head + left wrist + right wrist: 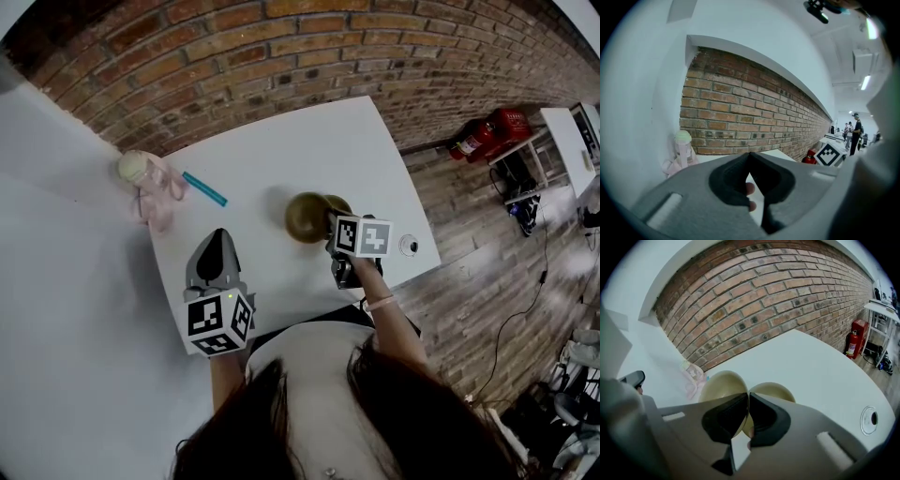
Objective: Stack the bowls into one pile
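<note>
- My right tongs (pixel 749 396) pinch the rim of one glossy olive-gold round bowl (pixel 719 383). It looks tipped, ready to be carried onto its twin.
- The second olive-gold bowl (pixel 776 390) rests just beside it on the white bench (pixel 820 366), probably the pile's base.
- My left tongs (pixel 750 154) are closed on nothing and held aside.

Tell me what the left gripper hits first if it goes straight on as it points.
Probably the white table just ahead, since the left gripper tilts slightly down; the blue pen lies close to that line and could come first. Depth is unclear.
</note>
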The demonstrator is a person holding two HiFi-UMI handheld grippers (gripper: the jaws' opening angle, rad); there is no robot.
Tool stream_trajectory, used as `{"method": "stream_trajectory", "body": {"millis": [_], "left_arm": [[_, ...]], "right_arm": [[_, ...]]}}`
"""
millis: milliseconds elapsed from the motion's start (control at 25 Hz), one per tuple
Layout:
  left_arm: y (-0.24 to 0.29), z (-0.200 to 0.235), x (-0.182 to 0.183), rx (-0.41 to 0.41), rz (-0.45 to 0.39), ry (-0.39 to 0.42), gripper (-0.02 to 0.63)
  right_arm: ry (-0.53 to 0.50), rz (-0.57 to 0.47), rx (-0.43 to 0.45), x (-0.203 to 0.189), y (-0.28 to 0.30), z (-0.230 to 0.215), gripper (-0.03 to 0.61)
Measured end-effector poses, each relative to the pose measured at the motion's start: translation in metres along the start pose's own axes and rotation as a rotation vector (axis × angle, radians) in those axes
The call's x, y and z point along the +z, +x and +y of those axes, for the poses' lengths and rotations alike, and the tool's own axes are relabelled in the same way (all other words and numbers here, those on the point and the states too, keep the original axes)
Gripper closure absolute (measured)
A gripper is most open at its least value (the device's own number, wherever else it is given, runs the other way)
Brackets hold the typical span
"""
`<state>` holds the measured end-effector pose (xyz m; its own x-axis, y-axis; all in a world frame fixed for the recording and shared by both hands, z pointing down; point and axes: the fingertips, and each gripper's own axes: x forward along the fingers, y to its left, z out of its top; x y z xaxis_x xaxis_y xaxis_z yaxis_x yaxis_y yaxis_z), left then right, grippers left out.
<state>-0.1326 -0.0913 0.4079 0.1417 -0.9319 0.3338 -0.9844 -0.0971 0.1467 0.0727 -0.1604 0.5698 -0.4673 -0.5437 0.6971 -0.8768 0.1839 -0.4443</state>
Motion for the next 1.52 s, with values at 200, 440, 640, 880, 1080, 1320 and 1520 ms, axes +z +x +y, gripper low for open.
{"method": "stream_trajectory", "body": {"millis": [200, 440, 640, 880, 1080, 1320, 1520], "left_arm": [[0.008, -0.008, 0.001, -0.022, 0.004, 0.007, 0.614], [0.018, -0.019, 0.001, -0.051, 0.014, 0.014, 0.614], [0.024, -0.026, -0.001, -0.074, 0.022, 0.017, 0.614], [0.031, -0.032, -0.002, -0.094, 0.026, 0.018, 0.614], [0.036, -0.034, -0.004, -0.105, 0.036, 0.021, 0.614], [0.041, -0.035, -0.005, -0.113, 0.045, 0.019, 0.614], [0.046, -0.038, -0.008, -0.125, 0.051, 0.021, 0.614]], "right_arm": [[0.017, -0.01, -0.016, 0.004, -0.004, -0.012, 0.555], [0.04, -0.019, -0.037, 0.006, -0.009, -0.025, 0.555], [0.055, -0.024, -0.054, 0.006, -0.013, -0.034, 0.555], [0.061, -0.024, -0.078, 0.004, -0.015, -0.044, 0.555], [0.074, -0.021, -0.098, 0.002, -0.015, -0.052, 0.555], [0.082, -0.006, -0.123, -0.002, -0.014, -0.059, 0.555], [0.08, 0.008, -0.149, -0.007, -0.011, -0.066, 0.554]]}}
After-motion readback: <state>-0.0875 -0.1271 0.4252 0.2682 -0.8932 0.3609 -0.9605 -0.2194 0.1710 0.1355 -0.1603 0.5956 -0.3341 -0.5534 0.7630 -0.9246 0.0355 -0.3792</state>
